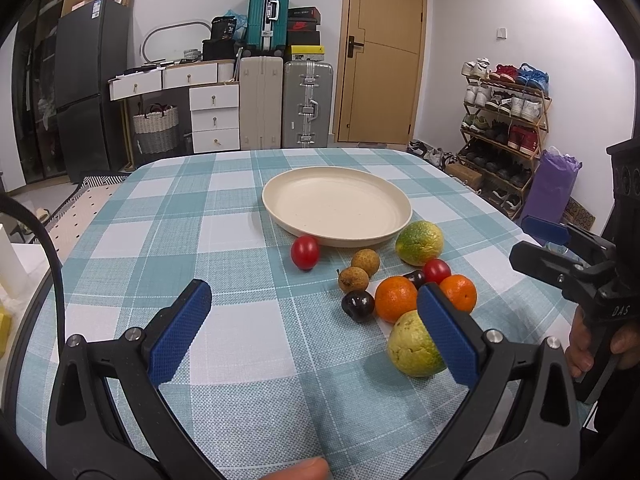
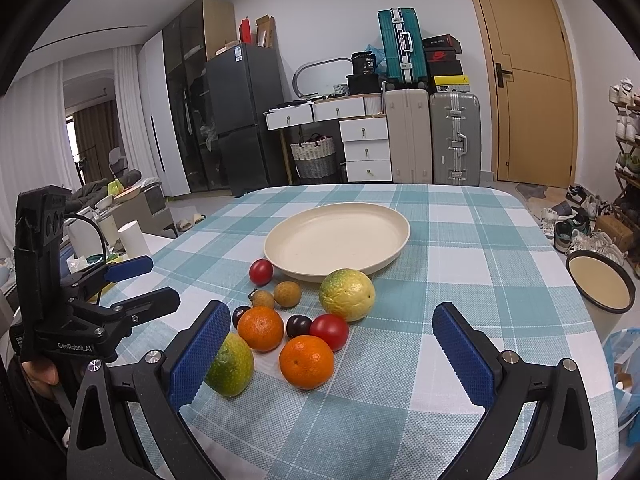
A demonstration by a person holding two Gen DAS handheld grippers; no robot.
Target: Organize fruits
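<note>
Both are spread wide and empty: the left hand-held gripper (image 1: pixel 316 324) and the right hand-held gripper (image 2: pixel 328 344) hover low, side by side, each gripped from below by a hand (image 1: pixel 596 344) on its handle.

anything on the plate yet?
Nothing. The cream plate is bare inside in both views. All fruit sits on the checked cloth in front of it; one red tomato lies beside its near rim. Underneath is hidden.

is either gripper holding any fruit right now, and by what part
Nothing is held. The left gripper and the right gripper are both open above the tablecloth, and the fruits lie loose beside the plate.
</note>
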